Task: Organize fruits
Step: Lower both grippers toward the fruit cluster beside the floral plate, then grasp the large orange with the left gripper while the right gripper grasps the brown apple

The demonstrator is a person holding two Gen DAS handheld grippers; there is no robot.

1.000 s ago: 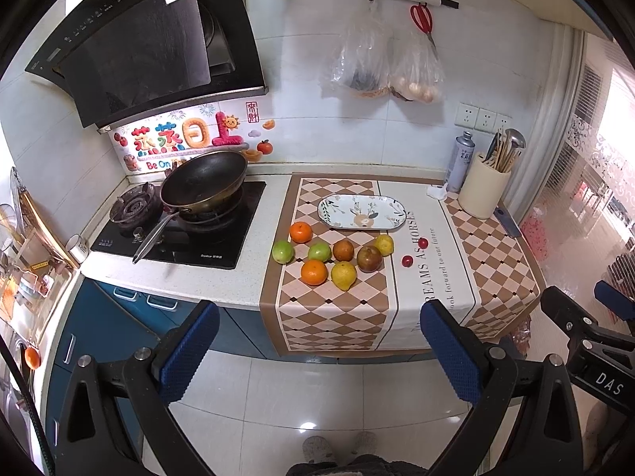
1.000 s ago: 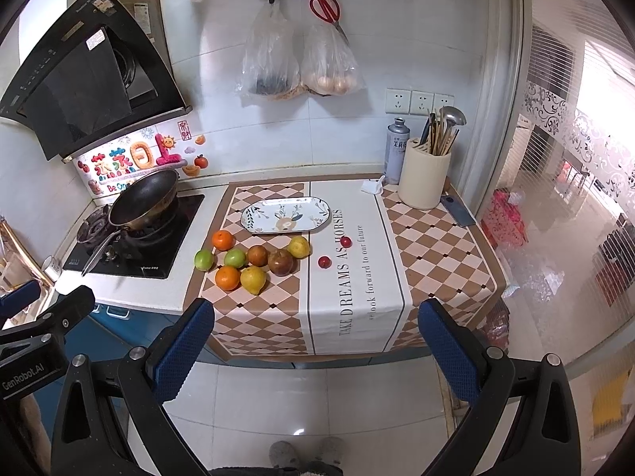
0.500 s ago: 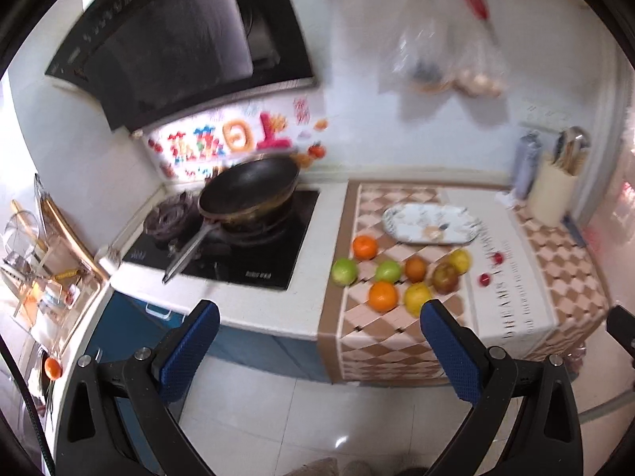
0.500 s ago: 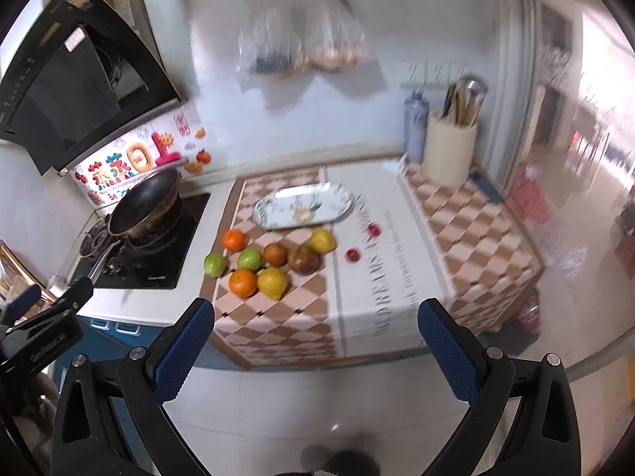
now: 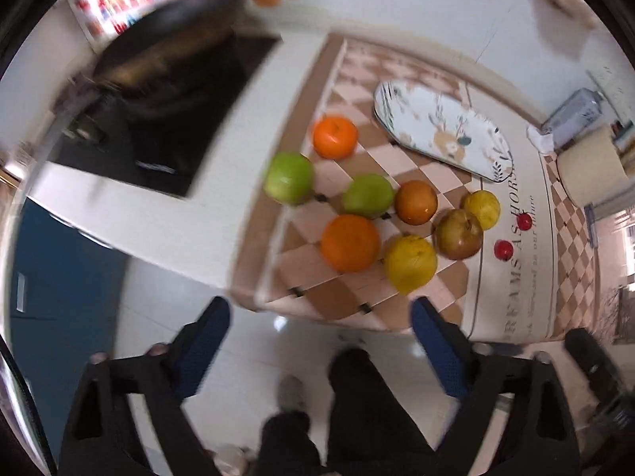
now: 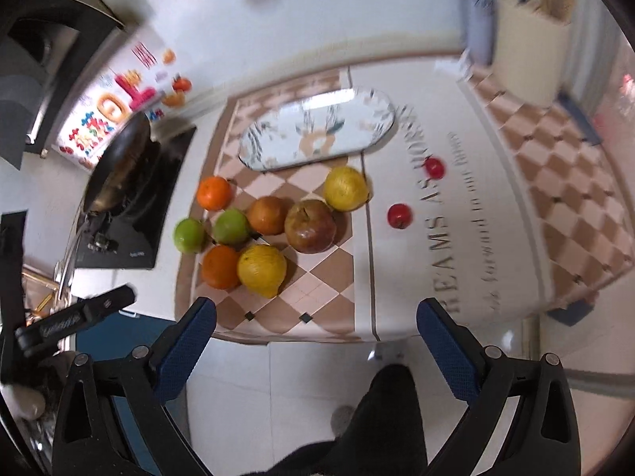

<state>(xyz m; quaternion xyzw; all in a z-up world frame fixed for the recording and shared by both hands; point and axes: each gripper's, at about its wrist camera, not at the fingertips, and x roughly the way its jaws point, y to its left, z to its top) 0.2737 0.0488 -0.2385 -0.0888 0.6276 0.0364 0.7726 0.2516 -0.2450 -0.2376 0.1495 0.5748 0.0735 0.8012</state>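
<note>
Several fruits lie on a checkered cloth (image 5: pixel 313 265) on the counter: two oranges (image 5: pixel 349 242), two green apples (image 5: pixel 289 177), a brown-orange fruit (image 5: pixel 415 202), a reddish-brown apple (image 5: pixel 459 234), two yellow fruits (image 5: pixel 410 263) and two small red fruits (image 5: pixel 504 250). An empty oval patterned plate (image 5: pixel 442 131) lies behind them. My left gripper (image 5: pixel 319 331) is open and empty, above the floor before the counter edge. My right gripper (image 6: pixel 315 327) is open and empty at the cloth's front edge; the yellow fruit (image 6: pixel 262 265) and plate (image 6: pixel 317 135) lie ahead.
A black pan (image 6: pixel 115 162) sits on the hob (image 5: pixel 158 119) left of the cloth. A cream utensil holder (image 6: pixel 532 39) and a grey can (image 6: pixel 476 20) stand at the back right. The person's dark legs (image 5: pixel 357 396) and tiled floor are below.
Both grippers have moved forward and tilted down toward the counter; the fruits now appear much larger and closer. Both stay open.
</note>
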